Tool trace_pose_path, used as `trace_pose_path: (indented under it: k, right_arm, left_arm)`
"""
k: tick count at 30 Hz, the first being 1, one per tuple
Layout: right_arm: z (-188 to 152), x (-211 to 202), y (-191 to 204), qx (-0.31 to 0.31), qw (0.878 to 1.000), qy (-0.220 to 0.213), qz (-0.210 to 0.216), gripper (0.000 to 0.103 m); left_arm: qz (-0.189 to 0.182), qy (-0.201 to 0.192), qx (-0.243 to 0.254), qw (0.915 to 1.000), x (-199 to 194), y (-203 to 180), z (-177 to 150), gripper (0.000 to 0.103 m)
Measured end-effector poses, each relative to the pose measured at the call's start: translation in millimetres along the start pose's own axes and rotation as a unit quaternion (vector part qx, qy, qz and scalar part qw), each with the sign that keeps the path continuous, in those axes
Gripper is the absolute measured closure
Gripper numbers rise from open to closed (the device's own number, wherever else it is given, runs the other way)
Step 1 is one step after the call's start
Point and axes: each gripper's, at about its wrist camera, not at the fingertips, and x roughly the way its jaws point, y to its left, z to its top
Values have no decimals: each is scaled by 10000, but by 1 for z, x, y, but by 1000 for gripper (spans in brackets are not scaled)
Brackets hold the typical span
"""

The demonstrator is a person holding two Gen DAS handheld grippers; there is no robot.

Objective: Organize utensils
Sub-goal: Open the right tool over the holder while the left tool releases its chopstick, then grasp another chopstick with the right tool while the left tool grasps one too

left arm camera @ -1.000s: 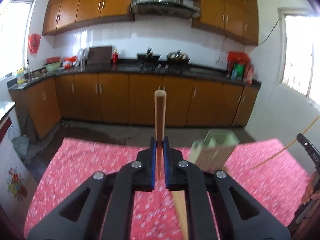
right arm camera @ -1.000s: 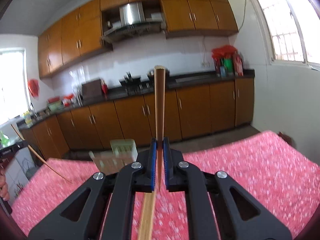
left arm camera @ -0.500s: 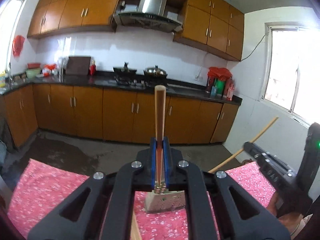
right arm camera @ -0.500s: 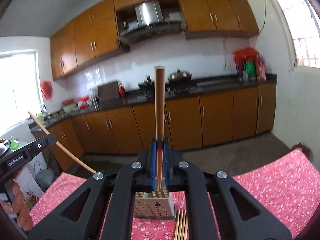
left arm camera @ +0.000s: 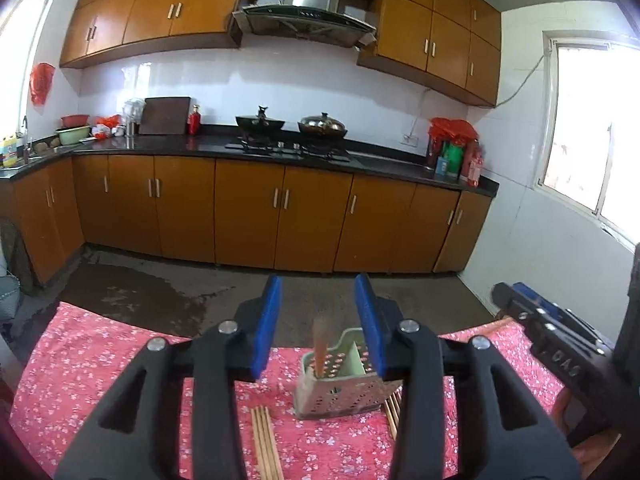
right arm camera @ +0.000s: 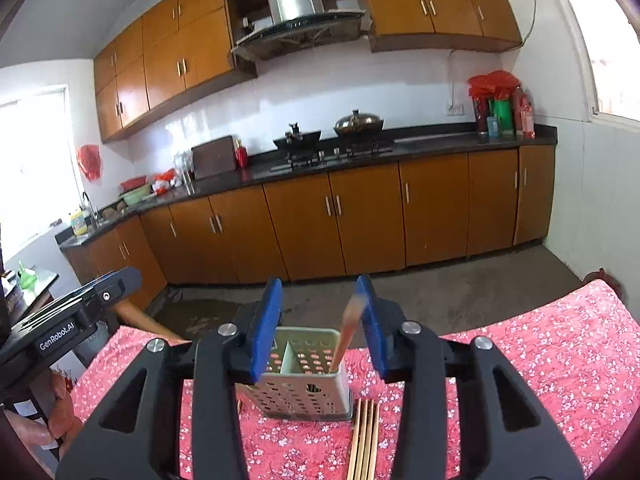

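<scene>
While spread: left tool (left arm camera: 318, 326) and right tool (right arm camera: 320, 324), both holding nothing.
Chopstick (left arm camera: 320, 346): in perforated utensil holder's (left arm camera: 340, 394) compartment.
Holder: on red floral tablecloth (left arm camera: 92, 364), near desk's far edge.
Loose chopsticks (right arm camera: 364, 436): flat, just beside holder.

Red tablecloth (left arm camera: 100, 364) with small white blossoms; pale green perforated utensil holder (right arm camera: 304, 384); tan wooden chopsticks (right arm camera: 364, 436); black tools with blue pads (left arm camera: 266, 324); orange-brown cabinets (left arm camera: 248, 208).

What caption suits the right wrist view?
Open right hand-held gripper above perforated utensil holder, one chopstick dropping in.
</scene>
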Motion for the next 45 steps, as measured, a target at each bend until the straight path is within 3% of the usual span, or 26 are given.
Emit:
trace_pose_path:
  k: [5,9,12,15,17,19,23,31,33,37,39,45]
  right_arm:
    - [6,-43,-6,-35,9995,-283,-109,62]
    - [-17,-65,-25,-9,9995,-96,-306,62]
    - [-57,-60,-42,39,9977,411,-542,62]
    - [-116,-29,-60,212,9884,1365,-626,63]
    - [-146,-13,-63,321,9814,1817,-531,77]
    - [-174,3,-60,361,9735,2226,-389,84]
    - [-204,20,-46,307,9640,2620,-323,89]
    - [-218,26,-41,124,9605,2751,-391,92]
    - [-219,29,-41,-23,9585,2813,-453,92]
    - [-218,33,-49,-85,9580,2693,-983,95]
    - [-216,34,-58,142,9586,2656,-1018,95]
    - [-217,35,-56,-3,9596,2628,-1008,95]
  left_arm:
    - [244,-175,-89,9995,-41,18,6,54]
    - [541,-127,-72,9984,-78,42,-16,48]
    - [801,111,-131,9966,-89,64,-49,47]
    - [973,646,-276,9928,-79,87,-92,47]
    - [1071,1048,-392,9879,-68,100,-122,48]
    - [1106,1475,-494,9816,-56,109,-151,48]
    - [1070,1924,-530,9740,-43,109,-188,48]
    - [861,2125,-398,9726,-33,91,-205,48]
    - [779,2183,-395,9720,-27,86,-207,52]
    - [589,2333,-414,9697,-18,81,-213,60]
    - [479,2412,-420,9684,-15,76,-218,66]
    - [311,2593,-269,9649,-6,61,-230,78]
